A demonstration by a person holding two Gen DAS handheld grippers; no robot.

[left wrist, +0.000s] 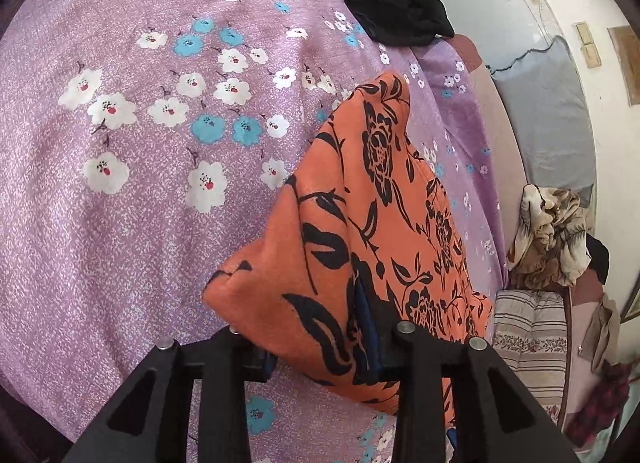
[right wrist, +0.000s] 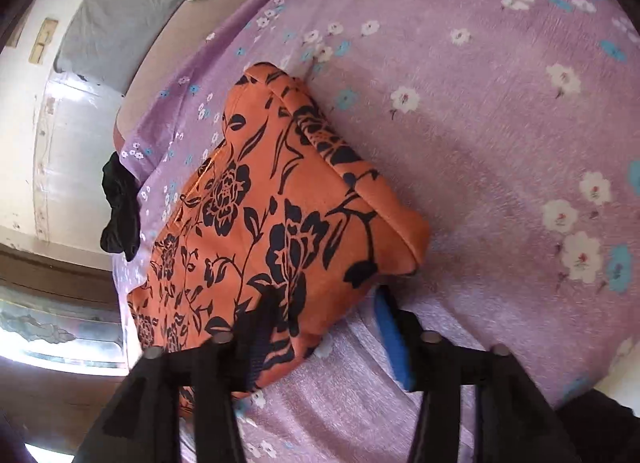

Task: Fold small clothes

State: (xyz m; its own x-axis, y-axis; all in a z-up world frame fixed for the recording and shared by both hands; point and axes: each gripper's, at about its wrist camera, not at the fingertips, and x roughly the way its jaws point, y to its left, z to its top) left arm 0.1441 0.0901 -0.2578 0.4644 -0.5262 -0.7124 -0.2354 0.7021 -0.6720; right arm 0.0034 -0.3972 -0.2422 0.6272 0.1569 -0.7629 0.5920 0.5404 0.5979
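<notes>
An orange garment with black flowers [left wrist: 360, 199] lies folded on the purple flowered bedsheet [left wrist: 140, 223]. My left gripper [left wrist: 316, 343] stands over its near end. Its fingers are apart, with a fold of the cloth between them, and the right finger [left wrist: 366, 323] rests against the fabric without pinching it. In the right wrist view the same orange garment [right wrist: 260, 203] lies as a thick folded pack. My right gripper [right wrist: 324, 327] is open at its near corner: the left finger [right wrist: 256, 339] overlaps the cloth, and the blue-padded right finger [right wrist: 392, 343] stands free over the sheet.
A black garment [left wrist: 396, 3] lies at the bed's far edge, also seen as black cloth [right wrist: 120, 207]. A crumpled beige cloth [left wrist: 548, 239] and a striped cushion [left wrist: 528, 331] sit to the right. A grey mattress [left wrist: 540, 111] leans on the wall.
</notes>
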